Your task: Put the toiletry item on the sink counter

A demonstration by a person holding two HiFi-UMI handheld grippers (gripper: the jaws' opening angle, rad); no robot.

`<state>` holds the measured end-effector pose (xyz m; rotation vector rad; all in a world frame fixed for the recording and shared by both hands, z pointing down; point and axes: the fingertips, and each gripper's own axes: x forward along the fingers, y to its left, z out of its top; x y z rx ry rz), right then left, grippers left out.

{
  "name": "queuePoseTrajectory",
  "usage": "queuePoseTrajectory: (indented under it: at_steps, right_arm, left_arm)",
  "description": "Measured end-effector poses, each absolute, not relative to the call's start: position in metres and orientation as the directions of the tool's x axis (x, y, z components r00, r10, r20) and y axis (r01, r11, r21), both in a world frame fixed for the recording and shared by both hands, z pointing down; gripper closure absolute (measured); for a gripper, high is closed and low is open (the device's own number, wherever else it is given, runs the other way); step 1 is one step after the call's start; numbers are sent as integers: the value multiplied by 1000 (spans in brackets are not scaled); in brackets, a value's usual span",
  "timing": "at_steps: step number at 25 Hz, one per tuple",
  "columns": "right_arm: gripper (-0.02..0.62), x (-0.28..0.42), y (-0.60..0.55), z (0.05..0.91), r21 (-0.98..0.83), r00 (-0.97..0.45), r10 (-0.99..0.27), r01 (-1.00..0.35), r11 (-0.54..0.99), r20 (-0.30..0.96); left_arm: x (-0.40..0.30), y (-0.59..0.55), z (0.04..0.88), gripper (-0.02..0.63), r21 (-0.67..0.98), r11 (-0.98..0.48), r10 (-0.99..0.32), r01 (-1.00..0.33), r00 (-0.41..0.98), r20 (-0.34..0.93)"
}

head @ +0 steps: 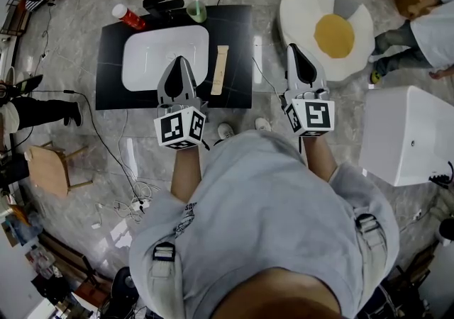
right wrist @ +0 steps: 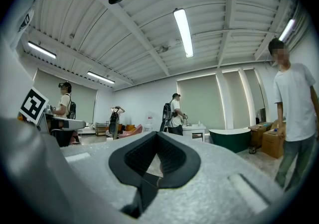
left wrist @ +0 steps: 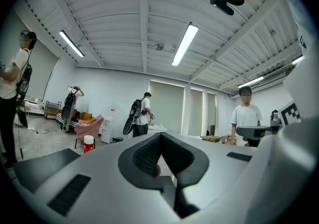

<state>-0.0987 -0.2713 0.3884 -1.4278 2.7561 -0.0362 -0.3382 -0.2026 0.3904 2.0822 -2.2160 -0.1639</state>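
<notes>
Both of my grippers are empty. The left gripper (head: 181, 62) has its jaws pressed together with nothing between them, and the right gripper (head: 299, 49) is closed the same way on nothing. I hold both close in front of my chest, the left one over the near edge of the black tabletop (head: 234, 34) and the right one off its right side, above the floor. Several things already sit on that tabletop around the white basin (head: 149, 55). A flat tan strip (head: 220, 69) lies just right of the basin, a red canister (head: 128, 17) is at the far left corner, and a green bottle (head: 196, 8) and some black pieces (head: 163, 4) stand along the far edge. If the toiletry item is one of these, I judge the placing done, with only drawing back left. If it is not, nothing has been picked up yet. I cannot tell which of them the task means, and the tan strip is too small to identify. My left gripper hides the basin's near right corner and the tabletop under it. Both gripper views look out across the room and up at the ceiling, so they show almost nothing of the tabletop.
</notes>
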Motion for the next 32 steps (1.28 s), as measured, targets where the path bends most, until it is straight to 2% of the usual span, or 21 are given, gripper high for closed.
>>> queuePoseTrajectory:
  at_steps: [32]
  right_arm:
    - [591,-108,-275,392,-32,-591,-807,-806,591,-26]
  left_arm:
    - [-341,-202,382,601,124,68,-997,-990,-71,-18]
